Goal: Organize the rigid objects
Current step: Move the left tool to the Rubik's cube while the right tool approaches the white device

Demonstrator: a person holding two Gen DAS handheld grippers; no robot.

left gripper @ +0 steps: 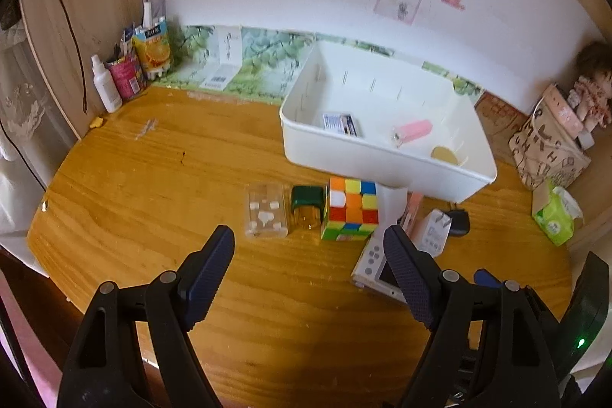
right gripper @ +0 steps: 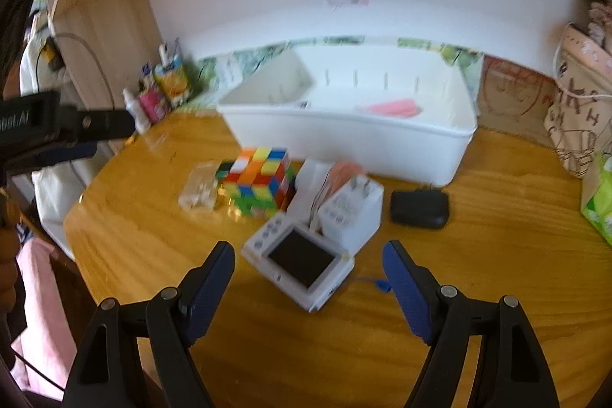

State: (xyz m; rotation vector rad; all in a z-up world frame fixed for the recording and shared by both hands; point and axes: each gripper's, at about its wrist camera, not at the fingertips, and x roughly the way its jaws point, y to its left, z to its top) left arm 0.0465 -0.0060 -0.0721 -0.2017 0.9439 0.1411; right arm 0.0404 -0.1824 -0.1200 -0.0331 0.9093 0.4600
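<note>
Both the left gripper [left gripper: 310,255] and right gripper [right gripper: 309,266] gape wide and empty; mid-frame, the cube [left gripper: 352,209] sits before the white bin [left gripper: 382,163], whose carton [left gripper: 341,125] print is unreadable.

Black gripper [left gripper: 309,247] arms, textured navy pads [left gripper: 208,274], silver rivets.

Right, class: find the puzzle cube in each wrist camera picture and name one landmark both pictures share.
Left wrist view: the puzzle cube sits on the table at centre, ahead of the open left gripper.
Right wrist view: the cube lies left of centre, beyond the open right gripper.
Shared landmark: the white bin just behind the cube.
</note>
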